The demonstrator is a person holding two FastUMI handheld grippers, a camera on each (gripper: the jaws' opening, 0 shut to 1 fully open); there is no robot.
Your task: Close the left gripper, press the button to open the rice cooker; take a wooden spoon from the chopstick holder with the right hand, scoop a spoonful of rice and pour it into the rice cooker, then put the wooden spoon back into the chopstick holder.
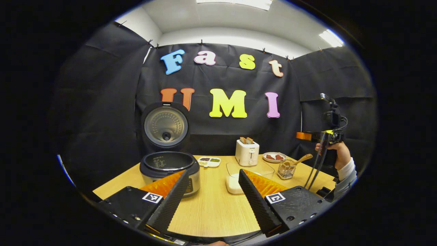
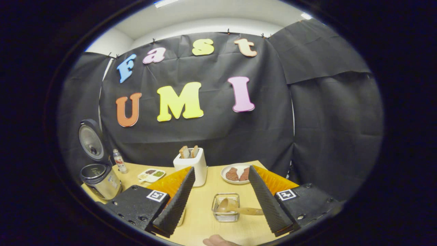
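Note:
The rice cooker point(image 1: 169, 167) stands open at the table's left, its lid point(image 1: 165, 126) raised upright. My left gripper point(image 1: 212, 176) is open and holds nothing, hovering low between the cooker and a clear box of white rice point(image 1: 235, 181). The wooden spoon point(image 1: 300, 160) leans in the wire chopstick holder point(image 1: 286, 169) on the right. In the right gripper view the holder point(image 2: 225, 206) sits just below and ahead, with the spoon point(image 2: 240, 209) lying in it, handle pointing right. My right gripper point(image 2: 221, 174) is open above it, touching nothing. The cooker point(image 2: 99, 181) shows far left.
A white toaster point(image 1: 247, 152) with bread stands at the back, a plate of meat point(image 1: 274, 157) to its right. A small divided dish point(image 1: 209, 161) lies behind the cooker. A bottle point(image 2: 118, 160) stands near the cooker. A hand point(image 1: 338, 155) holds the other gripper at right.

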